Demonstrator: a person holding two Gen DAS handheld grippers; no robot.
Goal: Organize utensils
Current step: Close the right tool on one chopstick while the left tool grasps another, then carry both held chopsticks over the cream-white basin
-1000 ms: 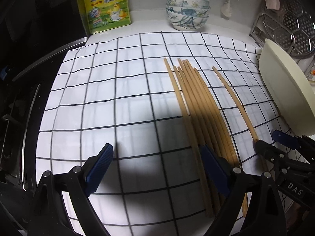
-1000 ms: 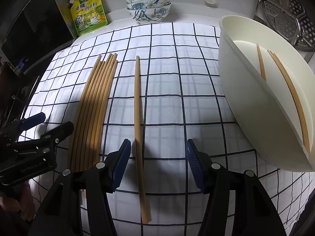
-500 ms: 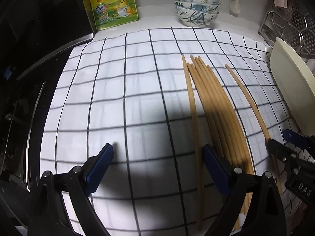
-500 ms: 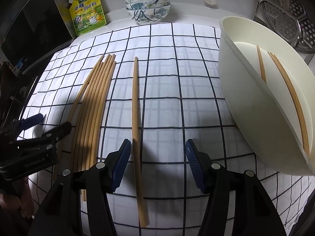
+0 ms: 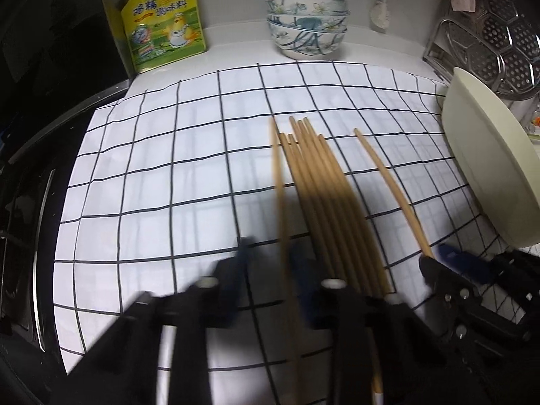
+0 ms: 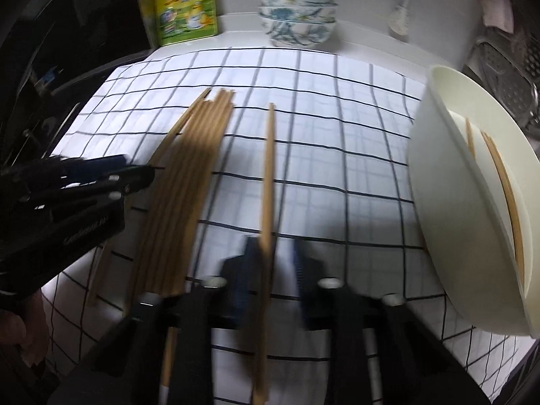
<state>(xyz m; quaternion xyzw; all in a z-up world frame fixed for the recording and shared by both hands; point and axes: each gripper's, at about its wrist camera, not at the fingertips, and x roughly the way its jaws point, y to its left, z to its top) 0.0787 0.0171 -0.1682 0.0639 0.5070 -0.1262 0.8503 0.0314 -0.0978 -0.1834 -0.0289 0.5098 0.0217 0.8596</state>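
Note:
Several wooden chopsticks [image 5: 320, 189] lie in a bundle on a white checked cloth [image 5: 168, 175]. My left gripper [image 5: 270, 263] straddles the leftmost chopstick [image 5: 279, 182], its jaws narrowed around it with gaps still showing; the image is blurred. A single chopstick [image 6: 269, 168] lies apart to the right, and my right gripper [image 6: 273, 256] straddles it, jaws narrowed with a gap on the right side. A cream tub [image 6: 472, 202] at the right holds a few chopsticks [image 6: 503, 182]. The bundle [image 6: 192, 175] also shows in the right wrist view.
Stacked patterned bowls [image 5: 307, 27] and a yellow-green pouch [image 5: 165, 23] stand at the back. A metal steamer rack [image 5: 499, 33] is at the back right. A dark stove [image 5: 27, 168] borders the cloth on the left.
Both grippers have dropped toward the cloth and their jaws have closed in from wide open, the left around the leftmost chopstick, the right around the single one.

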